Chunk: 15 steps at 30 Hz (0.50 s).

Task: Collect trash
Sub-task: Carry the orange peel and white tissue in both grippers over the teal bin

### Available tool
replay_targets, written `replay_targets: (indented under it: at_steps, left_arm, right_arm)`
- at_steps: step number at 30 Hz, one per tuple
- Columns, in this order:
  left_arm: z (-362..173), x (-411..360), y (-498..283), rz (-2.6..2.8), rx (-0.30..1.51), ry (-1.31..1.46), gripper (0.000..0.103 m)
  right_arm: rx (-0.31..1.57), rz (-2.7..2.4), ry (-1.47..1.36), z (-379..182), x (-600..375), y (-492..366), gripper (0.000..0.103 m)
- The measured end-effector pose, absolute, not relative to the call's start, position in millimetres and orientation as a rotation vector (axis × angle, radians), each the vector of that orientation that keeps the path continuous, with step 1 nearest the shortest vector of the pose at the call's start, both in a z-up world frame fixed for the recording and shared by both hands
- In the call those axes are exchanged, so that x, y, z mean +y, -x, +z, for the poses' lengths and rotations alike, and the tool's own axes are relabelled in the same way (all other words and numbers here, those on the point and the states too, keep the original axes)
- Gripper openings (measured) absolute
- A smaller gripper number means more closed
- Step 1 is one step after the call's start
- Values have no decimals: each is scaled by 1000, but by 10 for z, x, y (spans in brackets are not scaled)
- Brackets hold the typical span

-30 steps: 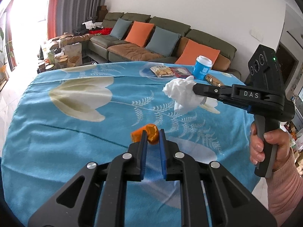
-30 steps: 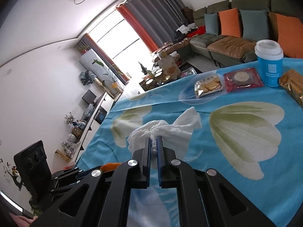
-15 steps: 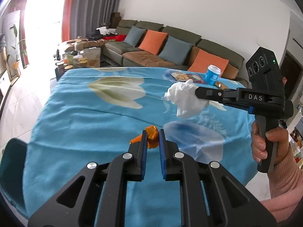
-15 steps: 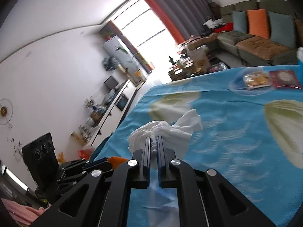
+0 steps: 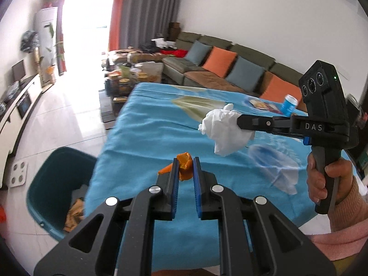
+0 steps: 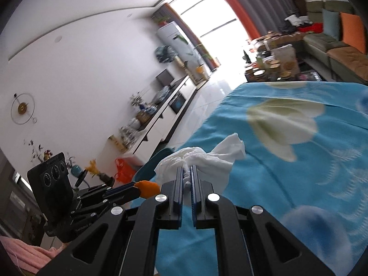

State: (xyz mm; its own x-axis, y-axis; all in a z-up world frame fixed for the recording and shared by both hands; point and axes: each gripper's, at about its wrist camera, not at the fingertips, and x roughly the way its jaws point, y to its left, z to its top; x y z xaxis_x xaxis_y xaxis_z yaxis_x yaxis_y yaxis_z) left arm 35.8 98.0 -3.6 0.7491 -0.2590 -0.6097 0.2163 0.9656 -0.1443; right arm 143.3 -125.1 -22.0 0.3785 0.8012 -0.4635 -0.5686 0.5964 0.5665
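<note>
My left gripper (image 5: 185,161) is shut on a piece of orange peel (image 5: 184,164), held above the blue flowered tablecloth (image 5: 147,138) near its left edge. My right gripper (image 6: 187,169) is shut on a crumpled white tissue (image 6: 202,161); in the left wrist view that tissue (image 5: 224,130) hangs from its fingers to the right of the peel. The right wrist view also shows the orange peel (image 6: 148,187) in the left gripper, low on the left. A teal trash bin (image 5: 57,179) stands on the floor below the table's left edge, with some trash inside.
A blue paper cup (image 5: 289,107) and snack packets (image 5: 262,104) sit at the table's far side. Behind it are a sofa (image 5: 218,66) with cushions and a cluttered coffee table (image 5: 128,78). A white low cabinet (image 6: 161,119) lines the wall; an orange bag (image 6: 124,169) lies on the floor.
Both grippers have swung left across the table with the peel and the tissue still held. The table's left edge and the teal bin have come into view.
</note>
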Motion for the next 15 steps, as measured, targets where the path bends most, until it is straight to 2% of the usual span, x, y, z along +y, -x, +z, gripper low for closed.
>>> replay_targets:
  at_steps: [15]
  left_arm:
    - [-25,1781,-248,-52,662,110,12]
  right_arm:
    - [824,1049,-207,-134,-208,-1519,5]
